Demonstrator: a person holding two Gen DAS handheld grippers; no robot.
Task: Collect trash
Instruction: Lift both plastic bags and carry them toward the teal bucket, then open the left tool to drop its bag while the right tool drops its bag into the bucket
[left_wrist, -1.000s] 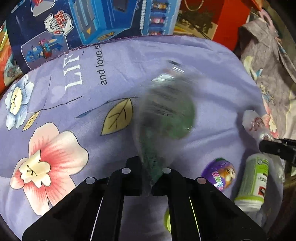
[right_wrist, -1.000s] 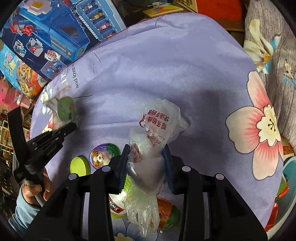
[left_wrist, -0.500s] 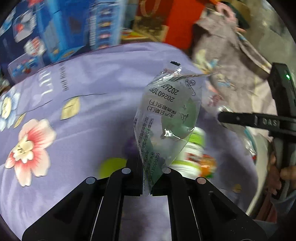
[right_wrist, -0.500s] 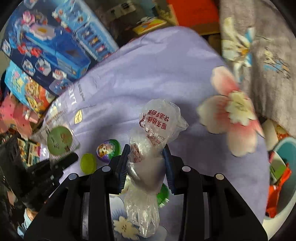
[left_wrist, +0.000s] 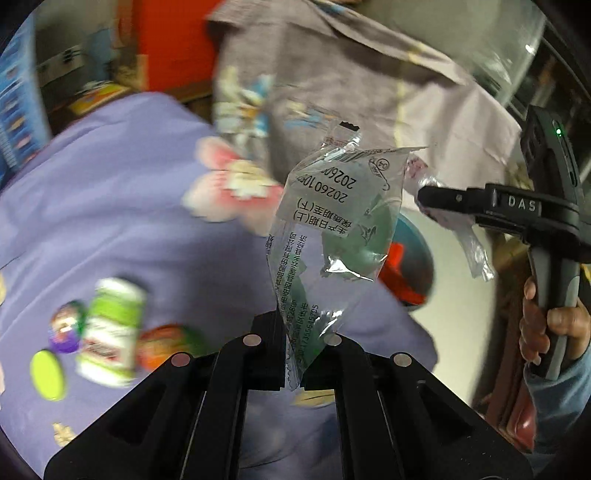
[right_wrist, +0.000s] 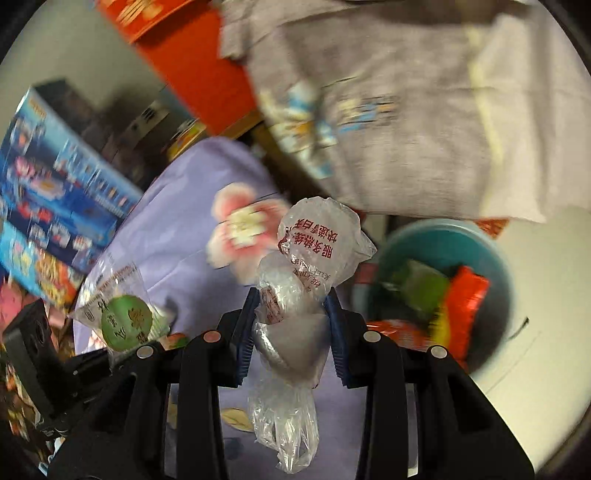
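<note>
The left gripper (left_wrist: 291, 332) is closed tight on the bottom edge of a clear wrapper (left_wrist: 332, 236) w/ black print and a green patch; the wrapper stands up from the jaws, off the surface. In the right wrist view the same wrapper (right_wrist: 122, 317) shows at lower left, w/ a round green label facing the camera.

The right gripper (right_wrist: 291, 321) holds a crumpled clear plastic bag (right_wrist: 310, 258) w/ red print. The jaws are partly apart and the blue pads (right_wrist: 245, 332) press on the bag from both sides; one end bulges out above them, the other end hangs below. In the left wrist view this gripper (left_wrist: 424, 195) is at the right, w/ a hand (left_wrist: 546, 325) around its handle and a blue sleeve (left_wrist: 561, 391) below.

Under both lies a purple cloth (left_wrist: 110, 192) w/ pink flowers. On it, at lower left of the left view, are a white-green bottle (left_wrist: 110, 332) lying down, a small purple cup (left_wrist: 66, 325), a lime-green lid (left_wrist: 48, 373) and an orange-green item (left_wrist: 166, 343), all blurred and near each other.

A teal bin (right_wrist: 443, 236) is to the right of the bag in the right view, beside the cloth edge; inside are a red packet (right_wrist: 465, 299) and a green one (right_wrist: 421, 288). A grey garment (right_wrist: 388, 110) is behind it, and blue toy boxes (right_wrist: 55, 192) stand at the left.
</note>
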